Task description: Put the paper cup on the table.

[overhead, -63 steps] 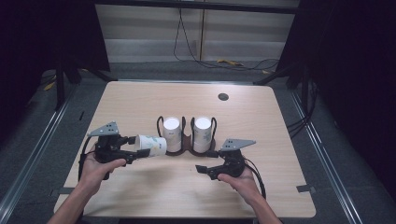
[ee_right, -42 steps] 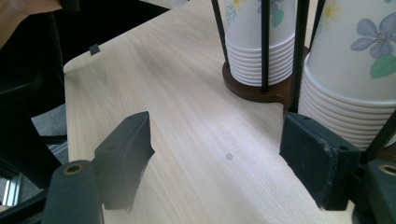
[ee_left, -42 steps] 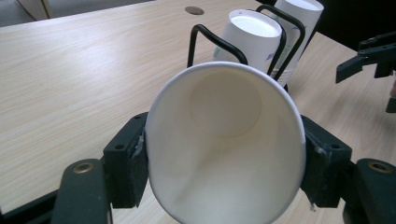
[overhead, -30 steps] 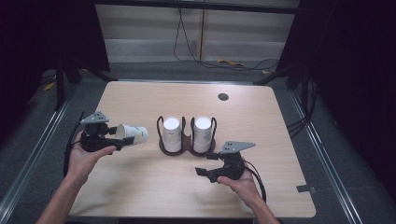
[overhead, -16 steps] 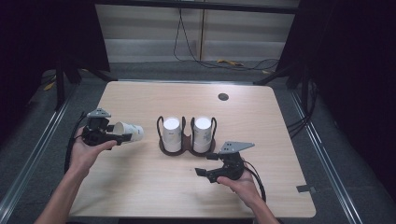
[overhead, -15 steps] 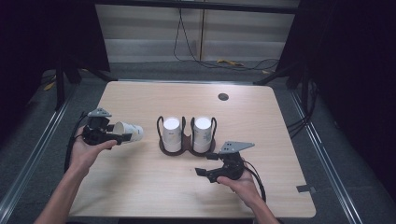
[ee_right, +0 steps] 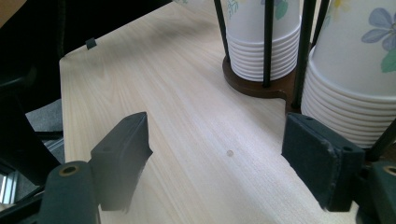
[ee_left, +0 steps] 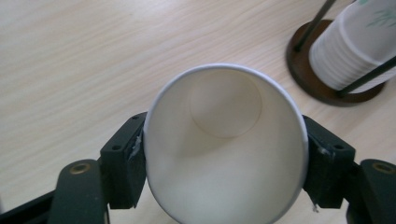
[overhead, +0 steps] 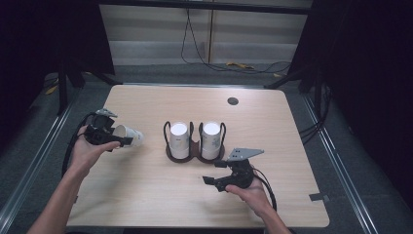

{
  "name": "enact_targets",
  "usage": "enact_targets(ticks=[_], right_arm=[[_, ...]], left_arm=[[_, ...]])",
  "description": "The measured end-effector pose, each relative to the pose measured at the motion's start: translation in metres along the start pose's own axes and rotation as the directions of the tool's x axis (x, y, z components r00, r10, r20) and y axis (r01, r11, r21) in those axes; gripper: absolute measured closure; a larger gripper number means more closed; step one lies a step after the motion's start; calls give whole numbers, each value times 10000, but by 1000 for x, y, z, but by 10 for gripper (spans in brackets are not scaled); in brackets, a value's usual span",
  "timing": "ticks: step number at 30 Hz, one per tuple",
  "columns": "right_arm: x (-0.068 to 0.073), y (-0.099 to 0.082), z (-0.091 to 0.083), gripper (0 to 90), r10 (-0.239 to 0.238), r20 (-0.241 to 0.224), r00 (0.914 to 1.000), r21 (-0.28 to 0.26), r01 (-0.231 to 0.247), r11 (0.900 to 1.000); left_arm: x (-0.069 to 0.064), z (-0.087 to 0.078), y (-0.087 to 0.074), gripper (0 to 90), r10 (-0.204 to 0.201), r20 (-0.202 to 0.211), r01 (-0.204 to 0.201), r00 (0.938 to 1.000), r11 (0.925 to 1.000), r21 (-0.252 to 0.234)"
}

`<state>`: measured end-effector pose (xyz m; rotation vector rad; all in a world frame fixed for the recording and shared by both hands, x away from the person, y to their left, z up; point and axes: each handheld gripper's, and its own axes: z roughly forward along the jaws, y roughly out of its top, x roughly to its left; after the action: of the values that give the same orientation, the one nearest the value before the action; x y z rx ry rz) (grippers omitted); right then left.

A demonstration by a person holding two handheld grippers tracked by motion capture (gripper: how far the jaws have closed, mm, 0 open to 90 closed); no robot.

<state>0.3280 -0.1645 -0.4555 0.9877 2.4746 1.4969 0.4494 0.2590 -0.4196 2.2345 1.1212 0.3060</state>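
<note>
The left gripper (overhead: 127, 141) grips a single white paper cup (overhead: 127, 136), its two black jaws pressed against opposite sides of the cup wall near the rim; the jaws have just been opening a little, yet the pads (ee_left: 130, 161) still touch the paper and the cup stays between them. Over the last two seconds this hand has carried the cup away from the cup holder toward the left edge of the table, and the cup now lies on its side in the grip, its base pointing toward the holder, low over the pale wooden tabletop (overhead: 272, 122). That suggests one cup has been pulled off a stack and is about to be set down on the open left part of the table.

Seen from the left gripper view, the cup's mouth faces the camera: a thin rolled rim, squeezed slightly oval, a smooth white inside and a round flat bottom.

The right gripper (overhead: 213, 180) rests with its jaws spread wide and nothing between them, near the front of the table, just in front of the dark brown two-ring wire cup holder (overhead: 195, 155). The holder keeps two upside-down stacks of floral-printed white paper cups (overhead: 178, 139), side by side at the table's middle.
</note>
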Motion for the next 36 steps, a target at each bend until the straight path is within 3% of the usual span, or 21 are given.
enact_targets(ticks=[2, 9, 11, 18, 27, 36], right_arm=[[0, 0, 0, 238, -2, -8, 10000, -10, 2, 10000], [1, 0, 0, 238, 28, -3, 10000, 0, -28, 10000], [1, 0, 1, 238, 33, -3, 10000, 8, -33, 10000], [1, -1, 3, 237, 18, -6, 10000, 92, -18, 10000], [1, -1, 2, 236, -3, 30, 10000, 77, 2, 10000], [1, -1, 2, 236, 24, 26, 10000, 108, -24, 9999]], left_arm=[[1, 0, 1, 273, 47, 119, -48, 9999, 10000, 60], [7, 11, -1, 273, -273, -105, 278, 9996, 9983, 514], [10, 14, -1, 270, -336, 45, 331, 9994, 9958, 858], [14, 17, 5, 269, -547, -29, 546, 9985, 9898, 1317], [12, 23, 7, 235, -713, 65, 701, 9974, 9907, 1166], [10, 25, 5, 226, -443, 12, 441, 9990, 9965, 712]])
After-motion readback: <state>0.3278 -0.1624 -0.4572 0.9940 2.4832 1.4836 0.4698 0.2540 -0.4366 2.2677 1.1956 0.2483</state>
